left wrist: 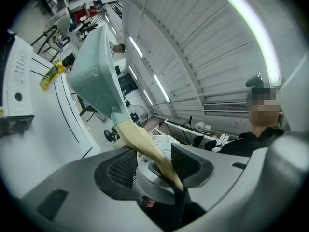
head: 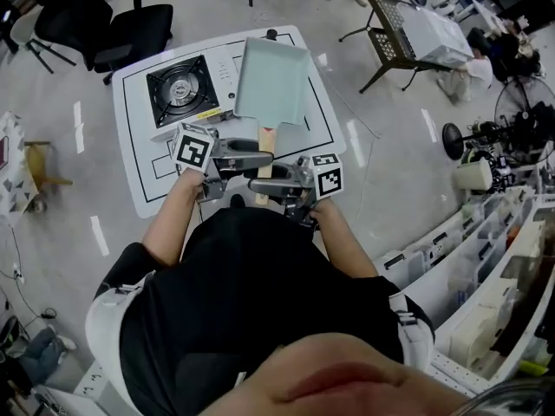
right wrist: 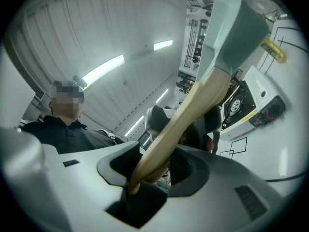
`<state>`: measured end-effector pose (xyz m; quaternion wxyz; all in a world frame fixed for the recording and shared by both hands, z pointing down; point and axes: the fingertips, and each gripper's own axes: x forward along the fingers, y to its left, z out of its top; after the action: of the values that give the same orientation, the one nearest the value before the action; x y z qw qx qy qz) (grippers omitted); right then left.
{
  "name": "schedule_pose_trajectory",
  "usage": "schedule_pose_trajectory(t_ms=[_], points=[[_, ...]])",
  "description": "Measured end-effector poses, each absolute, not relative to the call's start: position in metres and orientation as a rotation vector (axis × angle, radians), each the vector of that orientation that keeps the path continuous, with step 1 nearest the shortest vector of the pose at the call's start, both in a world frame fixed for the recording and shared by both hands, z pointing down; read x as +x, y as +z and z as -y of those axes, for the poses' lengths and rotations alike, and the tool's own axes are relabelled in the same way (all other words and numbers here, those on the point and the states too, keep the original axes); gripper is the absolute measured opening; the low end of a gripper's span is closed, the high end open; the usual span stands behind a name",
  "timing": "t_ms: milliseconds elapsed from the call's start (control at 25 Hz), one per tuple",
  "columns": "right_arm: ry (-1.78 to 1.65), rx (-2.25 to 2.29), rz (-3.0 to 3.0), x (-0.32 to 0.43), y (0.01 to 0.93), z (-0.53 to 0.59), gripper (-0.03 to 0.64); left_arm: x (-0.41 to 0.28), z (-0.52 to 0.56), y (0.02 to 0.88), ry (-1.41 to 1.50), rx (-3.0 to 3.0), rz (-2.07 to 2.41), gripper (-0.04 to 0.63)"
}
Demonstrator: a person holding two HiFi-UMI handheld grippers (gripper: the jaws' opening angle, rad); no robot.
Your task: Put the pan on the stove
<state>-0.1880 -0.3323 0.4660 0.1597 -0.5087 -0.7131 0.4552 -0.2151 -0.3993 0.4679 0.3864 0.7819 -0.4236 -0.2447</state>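
Observation:
A pale green rectangular pan [head: 273,81] with a wooden handle [head: 264,141] hangs over the white table [head: 139,176], just right of the portable gas stove [head: 182,89]. My left gripper [head: 254,154] reaches in from the left and is shut on the handle. From the right, my right gripper [head: 265,180] is shut on the handle nearer its end. In the left gripper view the handle [left wrist: 140,141] runs between the jaws of the left gripper [left wrist: 152,166] up to the pan [left wrist: 94,76], which is off the table. The right gripper view shows its gripper [right wrist: 154,166], the handle [right wrist: 193,110], the pan [right wrist: 236,28] and the stove [right wrist: 241,100].
A black office chair [head: 113,24] stands beyond the table's far left corner. At the far right is a metal frame chair with a bin [head: 416,33]. A floor fan [head: 525,115] and white shelving [head: 486,267] line the right side.

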Motion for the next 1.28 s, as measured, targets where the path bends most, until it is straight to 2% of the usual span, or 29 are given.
schedule_pose_trajectory(t_ms=[400,680,1040,1280], points=[[1.222,-1.580,1.754,-0.297,0.428,0.268,0.187,-0.340,0.325,0.432,-0.849,1.828,1.301,0.222],[1.221,-1.640,1.583,-0.321,0.442,0.234,0.190,-0.370,0.285,0.451,-0.960,1.726,1.381,0.222],[1.185,-1.595,1.543,-0.373,0.500,0.197,0.189,-0.422,0.250,0.509,-0.963,1.657,1.400,0.222],[1.152,-1.553,1.541,-0.383,0.522,0.195,0.189,-0.432,0.249,0.529,-1.005,1.678,1.380,0.222]])
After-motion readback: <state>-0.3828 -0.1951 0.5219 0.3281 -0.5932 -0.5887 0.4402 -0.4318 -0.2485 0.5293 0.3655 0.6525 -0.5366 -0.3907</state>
